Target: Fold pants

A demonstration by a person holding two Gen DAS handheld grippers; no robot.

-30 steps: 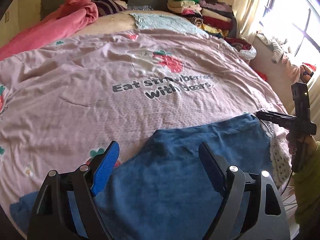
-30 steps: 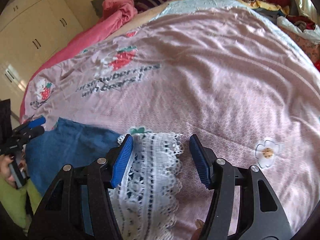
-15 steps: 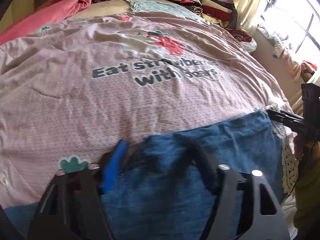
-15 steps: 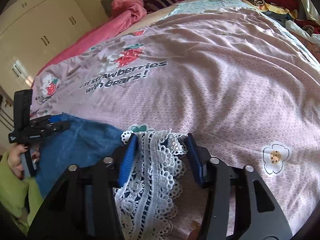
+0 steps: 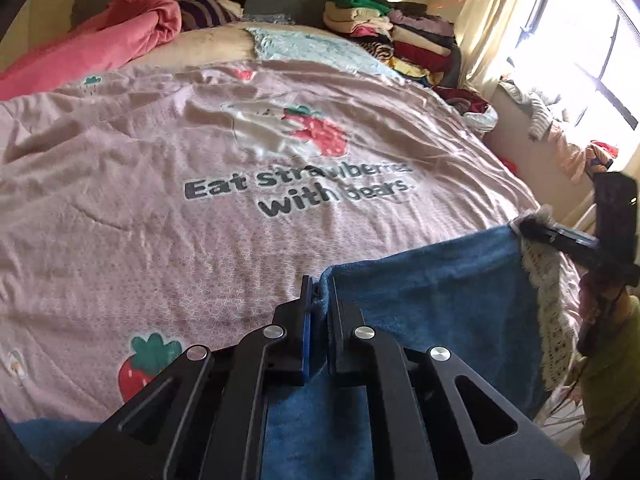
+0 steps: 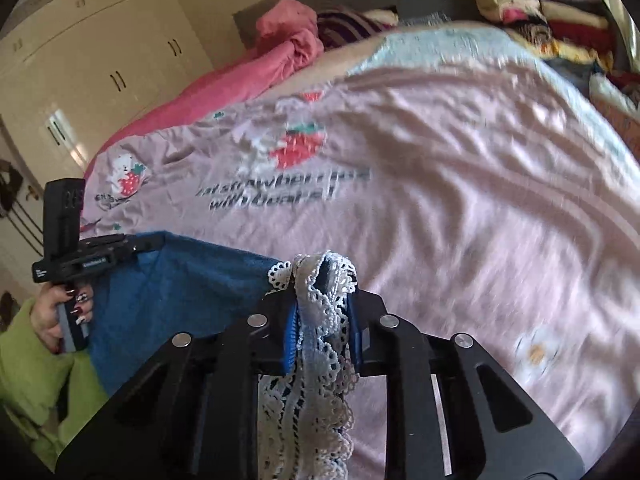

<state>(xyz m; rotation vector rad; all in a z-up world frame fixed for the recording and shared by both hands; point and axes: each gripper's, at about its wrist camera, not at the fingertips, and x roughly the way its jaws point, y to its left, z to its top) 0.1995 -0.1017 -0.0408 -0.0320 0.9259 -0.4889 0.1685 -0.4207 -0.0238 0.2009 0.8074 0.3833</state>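
Note:
Blue pants [image 5: 436, 304] with a white lace hem [image 5: 548, 320] lie at the near edge of a pink bed cover [image 5: 200, 152]. My left gripper [image 5: 319, 300] is shut on the pants' near corner. My right gripper [image 6: 322, 300] is shut on the lace hem [image 6: 320, 340], with the blue cloth [image 6: 176, 292] stretched and lifted between both grippers. The right gripper also shows in the left wrist view [image 5: 532, 232] at the far right, and the left gripper shows in the right wrist view [image 6: 156, 242] at the left.
A pink blanket [image 5: 100, 48] is bunched at the bed's head. A stack of folded clothes [image 5: 392, 36] stands at the back right. A window ledge with clothes [image 5: 560, 128] is on the right. White wardrobes [image 6: 80, 64] stand on the left.
Both grippers have closed, the left on the blue corner and the right on the lace hem. The pants' edge has risen off the cover between them.

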